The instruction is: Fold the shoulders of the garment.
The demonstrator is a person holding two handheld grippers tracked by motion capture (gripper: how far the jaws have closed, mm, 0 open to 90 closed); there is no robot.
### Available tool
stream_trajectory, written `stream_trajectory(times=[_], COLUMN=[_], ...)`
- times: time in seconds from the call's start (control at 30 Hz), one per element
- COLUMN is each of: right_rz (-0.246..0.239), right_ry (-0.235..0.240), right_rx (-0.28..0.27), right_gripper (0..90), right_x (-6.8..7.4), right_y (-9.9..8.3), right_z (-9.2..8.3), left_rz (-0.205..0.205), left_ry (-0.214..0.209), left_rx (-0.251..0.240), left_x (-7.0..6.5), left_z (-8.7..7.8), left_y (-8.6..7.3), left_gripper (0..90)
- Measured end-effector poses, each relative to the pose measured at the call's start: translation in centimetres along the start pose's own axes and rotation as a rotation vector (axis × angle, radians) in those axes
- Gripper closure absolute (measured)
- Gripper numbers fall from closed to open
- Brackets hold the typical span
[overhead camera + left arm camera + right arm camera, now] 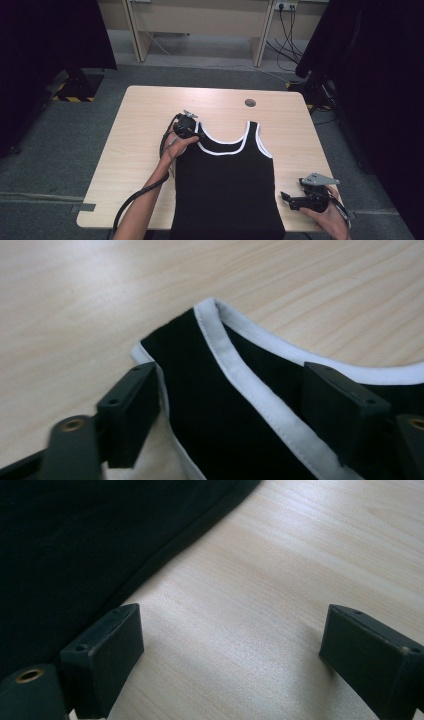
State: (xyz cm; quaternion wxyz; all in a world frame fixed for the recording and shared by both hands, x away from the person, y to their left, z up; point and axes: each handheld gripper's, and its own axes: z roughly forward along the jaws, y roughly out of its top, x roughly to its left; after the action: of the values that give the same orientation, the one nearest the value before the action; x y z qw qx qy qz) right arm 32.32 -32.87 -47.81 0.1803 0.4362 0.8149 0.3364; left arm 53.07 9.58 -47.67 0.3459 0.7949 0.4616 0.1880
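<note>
High view – tank top: black tank top (227,190) with white trim, laid flat near middle of tabletop (140,130), hem hanging off near edge, straps pointing to far side.
High view – left tool: left tool (186,126) at top of tank top's left strap, held in left hand (181,143), cable trailing back along forearm.
High view – right tool: right tool (292,200) low over tabletop just beside tank top's right edge, near the hem corner; held in right hand (327,212), grey three-cornered plate on top, pointing toward cloth.
High view – rest: round dark grommet (250,103) on far part of tabletop, well apart from tank top; grey floor around, desk legs and cables beyond.
Left gripper view – left tool: left tool (240,405) jaws partly open, standing either side of strap; strap top (210,340) with white binding lying between them, left pad at outer edge of strap, right pad over black cloth and white trim; pads not clamped on cloth, nothing gripped.
Left gripper view – tabletop: light wood grain beyond strap.
Right gripper view – right tool: right tool (230,645) jaws wide open, bare tabletop between them, nothing held.
Right gripper view – tank top: black cloth edge (75,555) running diagonally at upper left, just beside left jaw; touching or not, cannot tell.
</note>
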Motion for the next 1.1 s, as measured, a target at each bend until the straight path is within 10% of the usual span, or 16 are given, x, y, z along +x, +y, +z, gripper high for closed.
stream_trajectory(times=[0.3,0.77,1.1], right_rz=[-0.001,-0.001,0.000], right_ry=[0.001,0.001,0.000], right_rx=[-0.001,-0.001,0.001], right_gripper=[10.5,10.5,10.5], right_x=[0.0,0.0,0.0], right_y=[0.0,0.0,0.1], right_z=[0.0,0.0,0.1], left_rz=[0.030,0.004,0.042], left_ry=[-0.038,-0.118,-0.164], left_rx=[-0.022,-0.107,-0.150], left_x=[-1.0,-2.5,-6.1], left_z=[-0.5,-5.2,-8.8], left_y=[-0.2,0.0,-3.5], left_gripper=[77.5,82.2,81.5])
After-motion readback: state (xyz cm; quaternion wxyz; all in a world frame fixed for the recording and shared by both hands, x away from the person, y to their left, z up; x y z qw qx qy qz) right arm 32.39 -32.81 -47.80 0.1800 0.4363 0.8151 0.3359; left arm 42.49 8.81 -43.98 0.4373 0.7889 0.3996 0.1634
